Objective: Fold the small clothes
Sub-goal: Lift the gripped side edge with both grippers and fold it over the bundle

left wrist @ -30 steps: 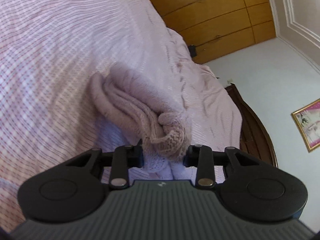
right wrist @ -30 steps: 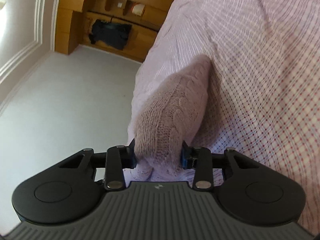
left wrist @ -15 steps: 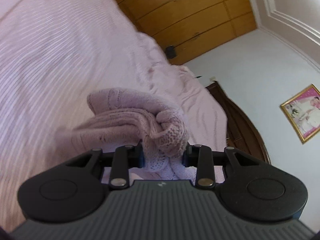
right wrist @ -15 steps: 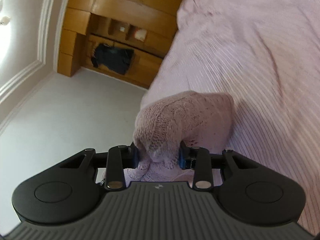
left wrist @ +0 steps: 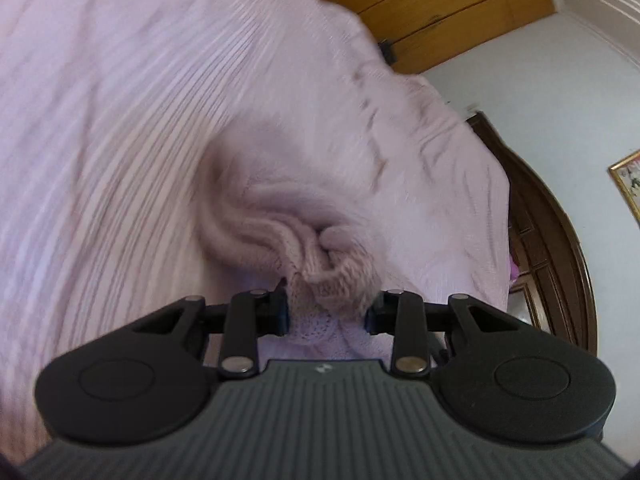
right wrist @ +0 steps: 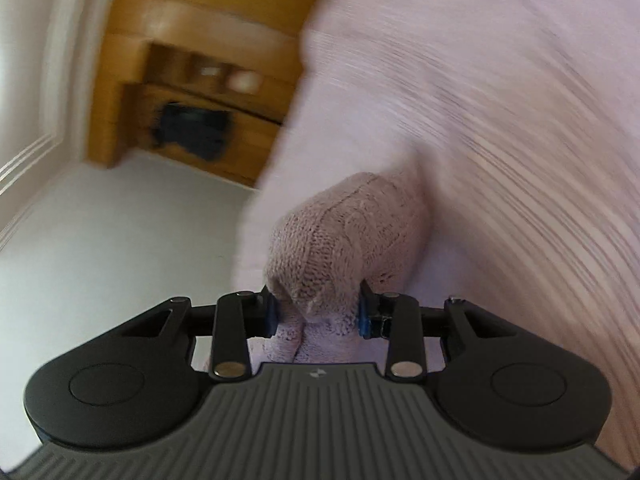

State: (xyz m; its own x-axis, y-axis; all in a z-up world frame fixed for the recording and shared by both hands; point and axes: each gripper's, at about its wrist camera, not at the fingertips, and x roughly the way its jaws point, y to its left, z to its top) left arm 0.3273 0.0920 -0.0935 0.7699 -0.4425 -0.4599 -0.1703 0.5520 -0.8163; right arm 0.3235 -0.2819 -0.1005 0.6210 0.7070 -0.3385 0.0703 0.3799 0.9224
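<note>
Nearest in left wrist view: the black two-finger left gripper (left wrist: 326,312), jaws approx. a quarter apart, closed on a bunched fold of the small pale-pink cable-knit garment (left wrist: 280,224). The knit fills the gap between both pads, so it is a firm grip, not an empty one. Beyond the fingers the garment spreads in thick folds and its far part lies on the pink-and-white checked bed cover (left wrist: 120,120).

Right wrist view, same order: the black right gripper w/ blue pads (right wrist: 318,314) is also partly closed, pinching another end of the same garment (right wrist: 352,224), which bulges up above the pads like a rounded lump. Behind it is the bed cover (right wrist: 500,100), very blurred.

Farther back, left view: dark curved wooden bed board (left wrist: 560,248), pale wall (left wrist: 540,92), a gold-framed picture (left wrist: 628,188) at the edge, and yellow-brown wooden wardrobe panels (left wrist: 420,4).

Far in right view: wardrobe (right wrist: 200,40) w/ a dark item (right wrist: 192,130) in an open shelf; what it is I cannot tell.
</note>
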